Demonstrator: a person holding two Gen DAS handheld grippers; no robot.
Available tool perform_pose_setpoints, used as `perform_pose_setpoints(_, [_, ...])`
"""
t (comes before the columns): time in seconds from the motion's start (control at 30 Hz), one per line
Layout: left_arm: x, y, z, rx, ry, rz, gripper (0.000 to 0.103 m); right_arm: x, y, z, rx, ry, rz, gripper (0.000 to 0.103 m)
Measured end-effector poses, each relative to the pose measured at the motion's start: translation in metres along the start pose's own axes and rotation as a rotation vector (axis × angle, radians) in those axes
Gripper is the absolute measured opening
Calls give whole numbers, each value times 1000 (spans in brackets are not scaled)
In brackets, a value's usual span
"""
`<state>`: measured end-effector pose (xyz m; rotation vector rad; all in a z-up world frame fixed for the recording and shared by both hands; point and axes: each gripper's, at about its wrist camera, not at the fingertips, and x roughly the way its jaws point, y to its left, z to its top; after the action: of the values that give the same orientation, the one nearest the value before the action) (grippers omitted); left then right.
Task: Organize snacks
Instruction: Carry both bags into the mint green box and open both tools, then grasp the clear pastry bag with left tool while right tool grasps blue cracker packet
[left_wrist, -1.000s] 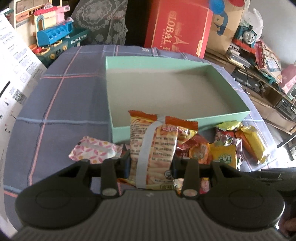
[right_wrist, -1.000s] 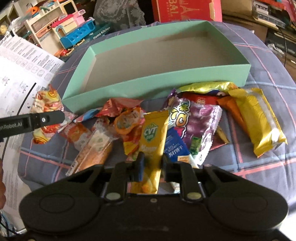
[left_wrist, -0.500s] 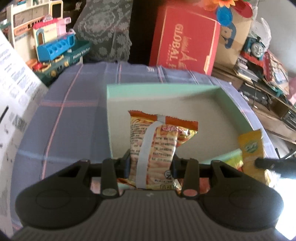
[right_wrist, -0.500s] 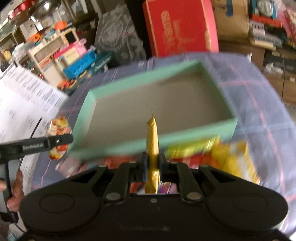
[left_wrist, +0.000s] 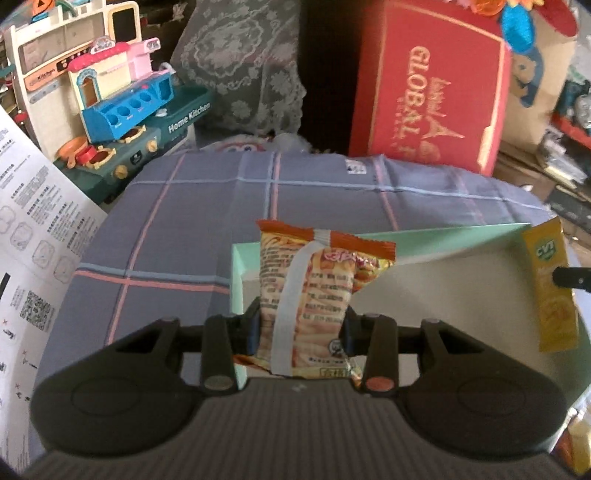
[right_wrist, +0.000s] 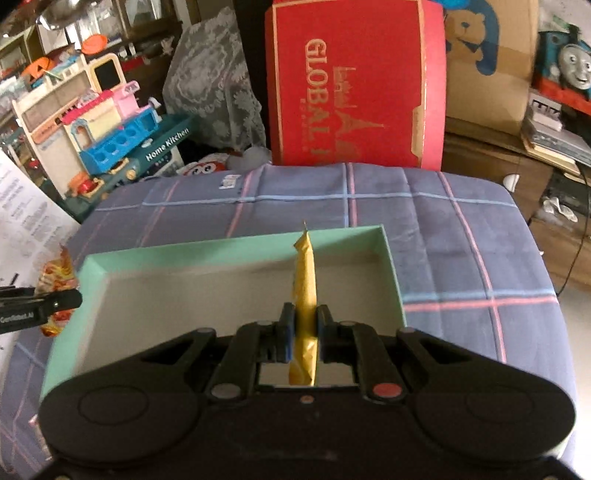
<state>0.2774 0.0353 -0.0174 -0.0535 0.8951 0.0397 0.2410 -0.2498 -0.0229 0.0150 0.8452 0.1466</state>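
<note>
Left wrist view: left gripper (left_wrist: 300, 328) fingers clamped orange snack packet (left_wrist: 314, 295); right gripper (right_wrist: 303, 332) fingers pinched yellow sachet (right_wrist: 306, 295) above mint box (right_wrist: 221, 251).

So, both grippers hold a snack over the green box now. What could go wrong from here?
The right gripper pinches the yellow packet only near its lower end, so it may swing or slip. The left gripper holds the orange packet near the box's corner; released there, it could land on the rim.

A big red box (right_wrist: 354, 85) stands at 12 o'clock behind the checked blue cloth (right_wrist: 424, 206). A toy kitchen (right_wrist: 107, 133) sits at 10 o'clock.
</note>
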Motion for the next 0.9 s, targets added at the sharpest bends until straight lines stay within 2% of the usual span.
perform_pose_setpoints(0.03, [5,-1,1,1,-1,16,49,8,-2,3,-4,-1,1,24])
perform_pose_setpoints(0.07, [9,-3,1,2,1,34,73,14,-3,6,-2,-6,-6,33])
perform_pose_setpoints(0.13, [10,-6,-1,7,-16,60,101,14,-4,6,10,-21,-7,79])
perform_pose_setpoints(0.2, [4,-10,-6,26,-42,59,103,8,-4,3,19,-58,-9,97])
perform_pose_setpoints(0.4, [-18,-21,-26,64,-10,3,103,-9,-3,-11,42,-85,2,103])
perform_pose_setpoints(0.53, [-44,-25,-54,99,6,-46,103,-31,-1,-29,78,-104,47,103])
perform_pose_setpoints(0.67, [-71,-30,-88,142,21,-86,103,-56,12,-59,37,-118,51,103])
perform_pose_setpoints(0.77, [-88,-33,-114,165,41,-113,103,-73,21,-85,35,-81,59,103])
perform_pose_setpoints(0.9, [-105,-35,-155,192,76,-134,103,-85,27,-115,74,13,47,103])
